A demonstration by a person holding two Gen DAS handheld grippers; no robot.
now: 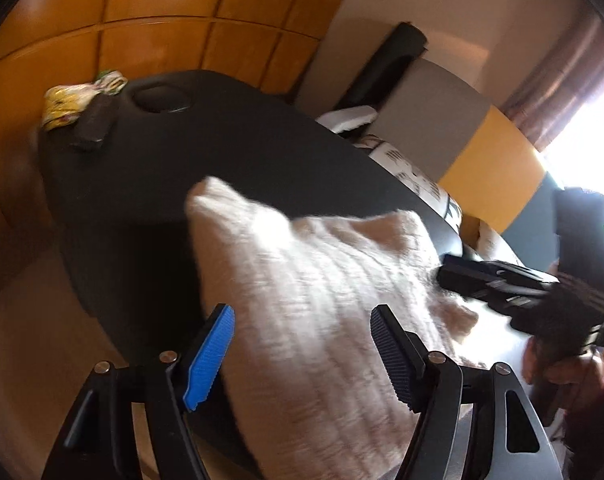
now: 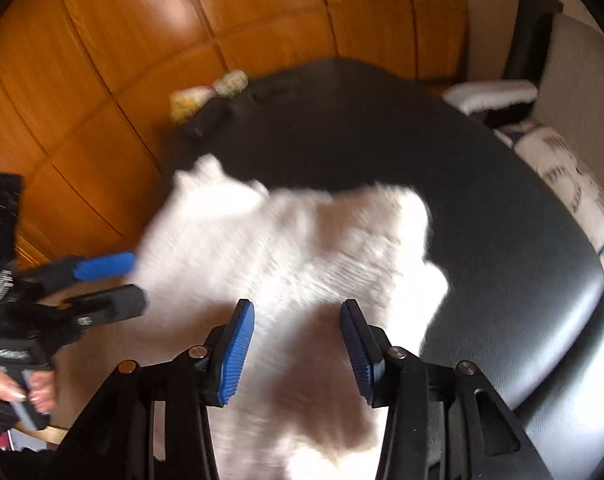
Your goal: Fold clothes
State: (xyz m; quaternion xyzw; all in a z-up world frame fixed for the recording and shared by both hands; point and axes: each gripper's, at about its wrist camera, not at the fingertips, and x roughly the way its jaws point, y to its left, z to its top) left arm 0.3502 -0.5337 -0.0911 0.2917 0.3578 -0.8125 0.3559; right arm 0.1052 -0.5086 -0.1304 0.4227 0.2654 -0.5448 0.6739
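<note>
The left gripper (image 1: pixel 302 354) and right gripper (image 2: pixel 298 350) both stand spread over a cream knitted garment (image 1: pixel 302 280), gripping nothing. It lies rumpled on the black tabletop (image 1: pixel 162 168); too blurred to judge any fold, so smoothing seems left.

Bare black table (image 2: pixel 481 208) lies open beyond the cream knit (image 2: pixel 286 248); a dark block (image 1: pixel 92 124) and patterned bundle (image 1: pixel 68 102) crowd its far corner.
</note>
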